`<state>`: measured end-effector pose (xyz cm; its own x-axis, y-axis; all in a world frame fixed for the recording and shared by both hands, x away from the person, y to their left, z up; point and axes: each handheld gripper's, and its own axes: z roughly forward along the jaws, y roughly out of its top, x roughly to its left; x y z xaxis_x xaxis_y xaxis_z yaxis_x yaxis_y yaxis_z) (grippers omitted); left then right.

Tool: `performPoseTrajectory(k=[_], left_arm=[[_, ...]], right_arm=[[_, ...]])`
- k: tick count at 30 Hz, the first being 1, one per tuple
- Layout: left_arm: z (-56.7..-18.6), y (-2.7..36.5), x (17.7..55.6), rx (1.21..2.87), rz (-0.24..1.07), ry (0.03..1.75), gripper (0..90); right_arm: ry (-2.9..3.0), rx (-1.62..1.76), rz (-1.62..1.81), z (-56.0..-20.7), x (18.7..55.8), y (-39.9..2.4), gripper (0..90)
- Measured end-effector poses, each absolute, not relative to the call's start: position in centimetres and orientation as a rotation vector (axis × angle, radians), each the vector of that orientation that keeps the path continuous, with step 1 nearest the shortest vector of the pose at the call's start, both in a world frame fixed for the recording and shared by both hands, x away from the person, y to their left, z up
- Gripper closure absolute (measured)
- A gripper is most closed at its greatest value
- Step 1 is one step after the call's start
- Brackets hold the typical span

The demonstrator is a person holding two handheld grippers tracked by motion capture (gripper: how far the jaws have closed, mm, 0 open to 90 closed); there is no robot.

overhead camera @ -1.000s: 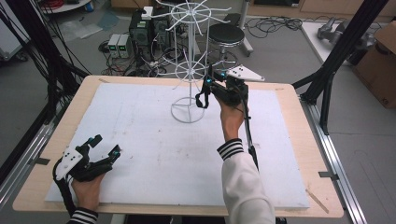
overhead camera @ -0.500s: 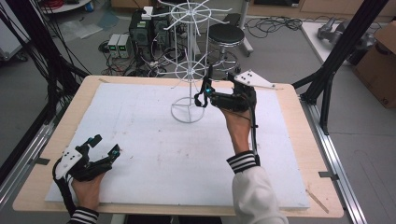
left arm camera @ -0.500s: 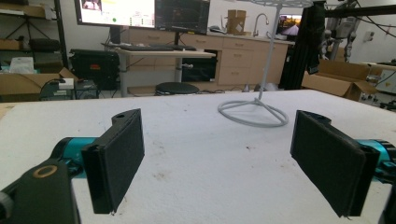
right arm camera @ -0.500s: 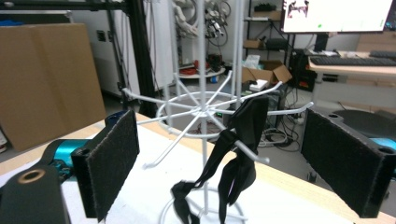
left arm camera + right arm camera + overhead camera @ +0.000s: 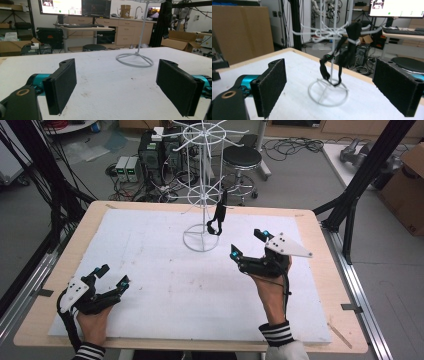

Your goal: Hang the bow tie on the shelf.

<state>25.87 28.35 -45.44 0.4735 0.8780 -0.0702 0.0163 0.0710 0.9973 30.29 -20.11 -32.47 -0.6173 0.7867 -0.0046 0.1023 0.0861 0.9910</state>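
Right hand-held gripper (image 5: 248, 245) jaws just opened wide, empty, apart from black strap (image 5: 218, 218), apparently hung on wire rack (image 5: 202, 195)

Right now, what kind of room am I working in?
Most likely a robotics lab or workshop: a padded table inside a black frame, computers and cables on the floor, monitors and cardboard boxes beyond.
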Motion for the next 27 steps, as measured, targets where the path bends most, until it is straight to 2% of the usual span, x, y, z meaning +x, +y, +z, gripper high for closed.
performPoseTrajectory(k=[21, 27], left_arm=[[-45.5, 28.3, 25.8, 1.355, 0.79, 0.858, 15.0], [-45.5, 28.3, 25.8, 1.355, 0.79, 0.859, 15.0]], right_arm=[[1.731, 0.962, 1.47, -42.5, 26.0, -25.7, 11.0], [1.674, 0.975, 1.477, -43.5, 26.0, -27.0, 11.0]])
